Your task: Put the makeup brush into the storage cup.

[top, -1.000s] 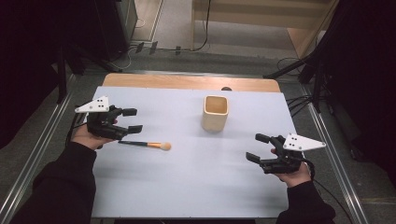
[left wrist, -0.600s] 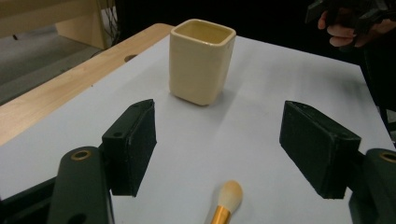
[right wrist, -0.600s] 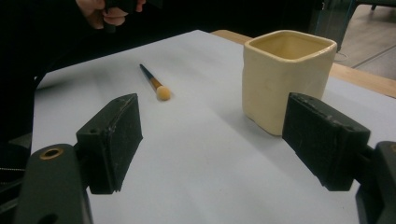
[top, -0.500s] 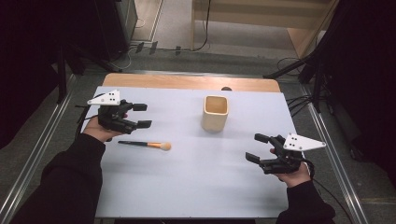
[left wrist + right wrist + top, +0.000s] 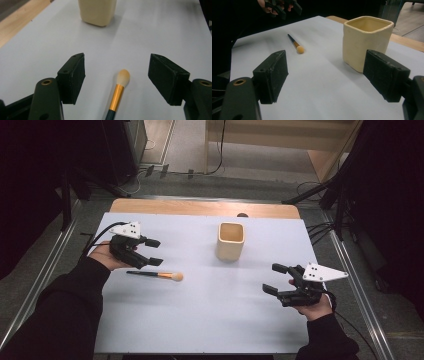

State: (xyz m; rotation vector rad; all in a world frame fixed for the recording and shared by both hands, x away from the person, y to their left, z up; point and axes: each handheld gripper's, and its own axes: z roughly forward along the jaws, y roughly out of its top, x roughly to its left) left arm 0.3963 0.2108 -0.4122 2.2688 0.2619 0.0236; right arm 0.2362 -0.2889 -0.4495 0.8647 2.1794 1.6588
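A makeup brush with a dark handle, gold ferrule and peach tip lies flat on the white table, left of centre; its tip shows between my left jaws. My left gripper hovers just behind the brush, open and holding nothing. A cream square cup stands upright near the table's far middle, also seen as the cup in the right gripper view. My right gripper rests low at the front right, open and empty, well apart from cup and brush.
The white tabletop has a wooden strip along its far edge. Metal rails run along both sides of the table. Cables lie on the floor at the far right.
My left gripper has moved forward and to the right, ending just behind the brush. The right gripper, brush and cup have stayed put.
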